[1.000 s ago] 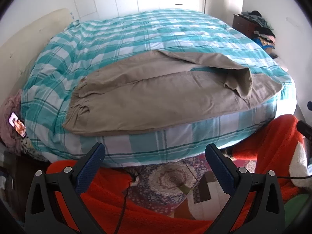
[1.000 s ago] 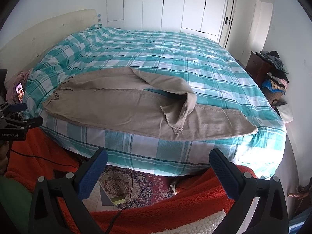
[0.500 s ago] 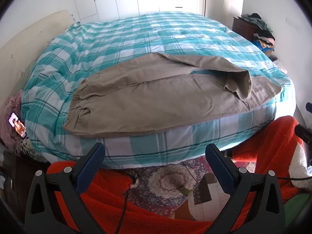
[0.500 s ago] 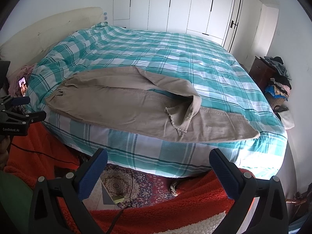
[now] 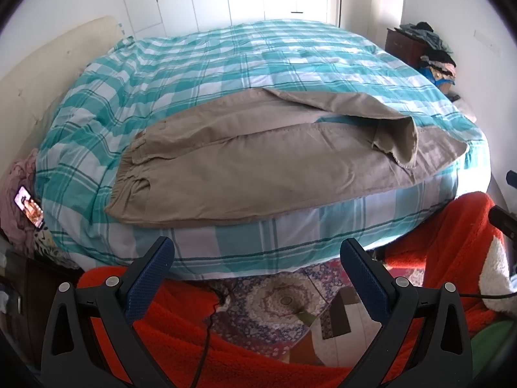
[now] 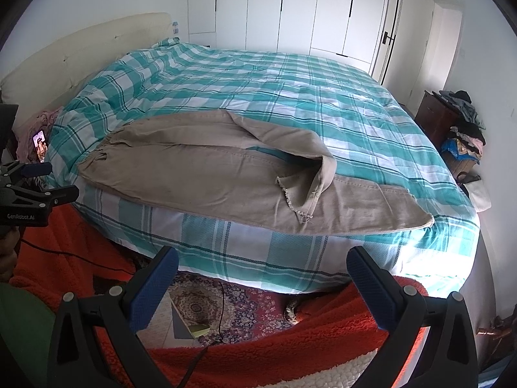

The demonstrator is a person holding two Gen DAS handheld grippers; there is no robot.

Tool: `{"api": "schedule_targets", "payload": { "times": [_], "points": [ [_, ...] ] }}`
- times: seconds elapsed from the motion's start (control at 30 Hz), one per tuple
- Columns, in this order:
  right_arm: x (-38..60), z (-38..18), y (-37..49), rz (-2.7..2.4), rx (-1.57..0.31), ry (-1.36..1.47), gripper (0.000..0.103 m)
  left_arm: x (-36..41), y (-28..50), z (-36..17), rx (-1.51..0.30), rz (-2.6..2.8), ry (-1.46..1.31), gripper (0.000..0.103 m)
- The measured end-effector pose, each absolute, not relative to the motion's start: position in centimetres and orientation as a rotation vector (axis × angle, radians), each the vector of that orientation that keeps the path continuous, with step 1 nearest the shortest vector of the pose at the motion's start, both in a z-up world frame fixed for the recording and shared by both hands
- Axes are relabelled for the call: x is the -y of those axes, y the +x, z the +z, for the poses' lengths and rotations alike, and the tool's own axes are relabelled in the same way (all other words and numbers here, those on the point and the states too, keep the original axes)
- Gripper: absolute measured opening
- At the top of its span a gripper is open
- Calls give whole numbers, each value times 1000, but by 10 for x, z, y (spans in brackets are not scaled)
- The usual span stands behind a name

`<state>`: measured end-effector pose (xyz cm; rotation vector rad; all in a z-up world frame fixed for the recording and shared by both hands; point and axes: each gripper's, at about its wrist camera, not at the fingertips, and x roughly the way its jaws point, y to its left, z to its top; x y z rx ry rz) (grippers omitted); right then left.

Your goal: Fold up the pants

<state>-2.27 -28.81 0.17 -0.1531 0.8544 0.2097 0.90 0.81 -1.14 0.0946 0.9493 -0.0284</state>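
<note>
Nearest the cameras, the left gripper [image 5: 257, 258] and the right gripper [image 6: 262, 266] both stand with jaws spread wide and hold nothing; each hangs off the near side of the bed, above an orange fleece blanket [image 5: 181, 333] and a patterned rug [image 6: 206, 307] on the floor. Neither gripper touches the cloth.

Beyond them, along the near edge of the bed [image 6: 290, 74], lie the khaki pants [image 5: 258, 165], lengthwise across both views on a teal-and-white plaid duvet [image 5: 226, 64]. The elastic waistband [image 5: 129, 174] sits at the left end, and the near leg's hem [image 6: 416, 216] reaches the right end, close to the corner of the mattress. The near leg lies flat. The far leg is flopped loosely over it, its frayed hem [image 6: 300, 200] resting part-way along the near leg, with a strip of duvet showing between the two legs.

Judged by this layout, the fold is at an early stage: the legs are only roughly brought together, not aligned edge to edge, and no crosswise fold from hem to waistband is made. What likely remains is to straighten the far leg onto the near one, then double the length over.

Farther off stand white wardrobe doors [image 6: 290, 9] and, at right, a dark cabinet piled with clothes [image 6: 462, 119].
</note>
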Motion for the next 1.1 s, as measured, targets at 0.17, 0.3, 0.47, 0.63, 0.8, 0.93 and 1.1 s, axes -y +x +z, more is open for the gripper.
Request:
{"api": "schedule_targets", "payload": {
  "times": [0.17,0.3,0.47,0.63,0.8,0.93,1.1],
  "points": [
    [288,3,-23,212,-847,-150,103,-6,10,-13,-952,-36,96,102],
    [297,4,-14,235,-848,-101,103,-2,10,-11,-946,-45,104,102],
    [344,-21,58,200,-897,90,102,0,9,-10,-936,-55,99,102],
    [363,-90,149,156,-1019,192,89,-6,6,-6,-924,-24,94,102],
    [383,-148,218,55,-1104,296,6,-22,5,-7,-938,34,61,102],
    [372,-83,224,43,-901,109,5,-33,11,-13,-955,61,29,102],
    [277,-37,171,318,-807,-356,5,-24,23,-24,-996,14,19,102]
  ]
}}
